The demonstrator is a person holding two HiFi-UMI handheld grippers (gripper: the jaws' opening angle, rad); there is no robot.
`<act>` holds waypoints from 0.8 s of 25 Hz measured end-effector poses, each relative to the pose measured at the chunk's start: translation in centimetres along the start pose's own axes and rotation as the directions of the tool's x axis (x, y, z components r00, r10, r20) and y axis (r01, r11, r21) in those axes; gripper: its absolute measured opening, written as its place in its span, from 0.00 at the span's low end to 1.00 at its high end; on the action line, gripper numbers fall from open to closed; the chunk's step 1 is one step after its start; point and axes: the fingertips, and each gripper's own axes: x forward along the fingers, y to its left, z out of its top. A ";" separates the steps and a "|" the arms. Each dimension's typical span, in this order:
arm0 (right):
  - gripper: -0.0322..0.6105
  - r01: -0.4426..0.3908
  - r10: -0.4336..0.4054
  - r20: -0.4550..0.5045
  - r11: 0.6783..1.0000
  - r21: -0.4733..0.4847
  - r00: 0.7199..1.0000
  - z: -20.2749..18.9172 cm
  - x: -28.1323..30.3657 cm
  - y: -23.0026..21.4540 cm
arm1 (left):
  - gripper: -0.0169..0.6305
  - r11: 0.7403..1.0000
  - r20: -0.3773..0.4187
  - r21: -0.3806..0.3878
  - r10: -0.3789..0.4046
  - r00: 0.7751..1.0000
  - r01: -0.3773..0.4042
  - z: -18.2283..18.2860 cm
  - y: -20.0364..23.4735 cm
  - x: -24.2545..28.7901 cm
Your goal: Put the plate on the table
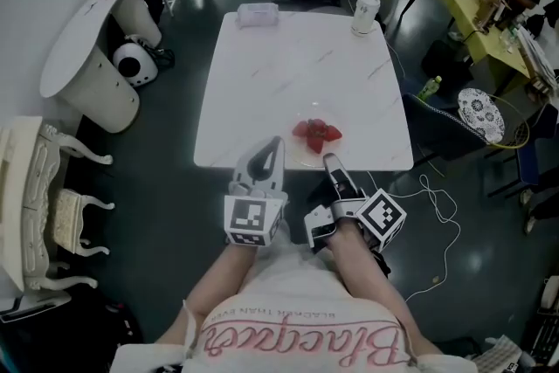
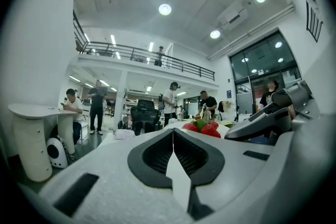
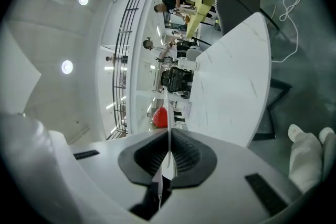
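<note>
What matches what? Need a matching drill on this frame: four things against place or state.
Things:
1. plate
2. white cup
3. white pack
4. left gripper

Place or state:
a. far right corner of the table
b. shut, nothing held
c. far left corner of the table
d. near edge, carrying strawberries, rim clamped by the right gripper

Pairs: 1-d, 2-a, 3-c, 4-b

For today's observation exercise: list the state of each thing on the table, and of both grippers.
Pale round plate: rim gripped, over white marble table's near edge.
Red strawberries: piled on plate.
Right gripper: jaws shut on plate rim.
Left gripper: jaws shut, empty.
White lidded cup: upright, far corner.
</note>
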 end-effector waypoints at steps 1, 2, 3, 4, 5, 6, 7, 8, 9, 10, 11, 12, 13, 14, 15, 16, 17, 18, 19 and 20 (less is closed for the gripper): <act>0.07 0.000 0.000 0.006 1.000 0.000 1.000 0.4 0.8 0.1 | 0.04 1.000 0.000 0.002 -0.005 1.000 0.005 0.1 0.4 0.8; 0.07 -0.003 0.002 0.011 1.000 0.001 1.000 0.7 1.7 0.2 | 0.04 1.000 0.000 0.002 -0.009 1.000 0.009 0.1 0.8 1.5; 0.07 -0.010 0.010 0.017 1.000 0.004 1.000 1.1 2.7 0.5 | 0.04 1.000 0.000 0.002 -0.012 1.000 0.012 0.2 1.4 2.3; 0.07 -0.016 0.016 0.021 1.000 0.005 1.000 1.4 3.6 0.7 | 0.04 1.000 0.001 0.001 -0.016 1.000 0.016 0.3 1.9 3.1; 0.07 -0.015 0.015 0.023 1.000 0.002 1.000 1.7 4.4 0.7 | 0.04 1.000 0.001 0.001 -0.020 1.000 0.020 0.4 2.4 3.9; 0.07 -0.011 0.011 0.024 1.000 -0.002 1.000 2.0 5.2 0.7 | 0.04 1.000 0.000 -0.001 -0.023 1.000 0.023 0.5 2.9 4.8; 0.07 -0.009 0.009 0.024 1.000 -0.003 1.000 2.3 6.0 0.6 | 0.04 1.000 0.001 -0.002 -0.027 1.000 0.027 0.5 3.3 5.6; 0.07 -0.011 0.011 0.022 1.000 -0.005 1.000 2.6 6.8 0.6 | 0.04 1.000 0.003 -0.004 -0.030 1.000 0.030 0.6 3.8 6.5; 0.07 -0.016 0.016 0.022 1.000 -0.007 1.000 2.8 7.7 0.7 | 0.04 0.999 0.005 -0.007 -0.033 0.999 0.033 0.6 4.3 7.4; 0.07 -0.019 0.019 0.023 1.000 -0.013 1.000 3.1 8.6 0.9 | 0.04 0.999 0.004 -0.009 -0.036 0.999 0.036 0.6 4.7 8.3; 0.07 -0.015 0.016 0.023 1.000 -0.026 1.000 3.4 9.4 1.0 | 0.04 0.999 -0.001 -0.013 -0.039 0.999 0.039 0.5 5.2 9.2; 0.07 -0.006 0.006 0.022 0.999 -0.041 1.000 3.8 10.2 1.0 | 0.04 0.999 -0.008 -0.017 -0.045 0.999 0.045 0.3 5.6 10.1; 0.07 0.005 -0.004 0.020 0.999 -0.053 1.000 4.2 10.9 0.9 | 0.04 0.999 -0.015 -0.022 -0.051 0.999 0.050 0.1 5.9 11.0; 0.07 0.014 -0.014 0.016 0.998 -0.061 1.000 4.7 11.7 0.7 | 0.04 0.998 -0.023 -0.026 -0.056 0.998 0.055 0.0 6.3 11.9; 0.07 0.022 -0.022 0.010 0.998 -0.067 1.000 5.1 12.6 0.6 | 0.04 0.998 -0.030 -0.030 -0.061 0.998 0.060 -0.3 6.6 12.7; 0.07 0.030 -0.030 0.004 0.997 -0.073 1.000 5.6 13.4 0.4 | 0.04 0.997 -0.039 -0.033 -0.067 0.997 0.066 -0.5 6.8 13.5; 0.07 0.037 -0.038 -0.002 0.996 -0.081 0.999 6.1 14.3 0.3 | 0.04 0.997 -0.048 -0.034 -0.074 0.996 0.073 -0.9 7.1 14.3; 0.07 0.042 -0.043 -0.010 0.995 -0.090 0.999 6.5 15.2 0.1 | 0.04 0.996 -0.060 -0.031 -0.083 0.995 0.082 -1.3 7.3 15.1; 0.07 0.044 -0.046 -0.017 0.994 -0.100 0.999 6.9 16.1 -0.1 | 0.04 0.995 -0.074 -0.024 -0.094 0.993 0.093 -1.8 7.5 15.8; 0.07 0.047 -0.049 -0.022 0.993 -0.106 0.999 7.3 17.1 -0.3 | 0.04 0.994 -0.086 -0.014 -0.107 0.990 0.107 -2.2 7.6 16.6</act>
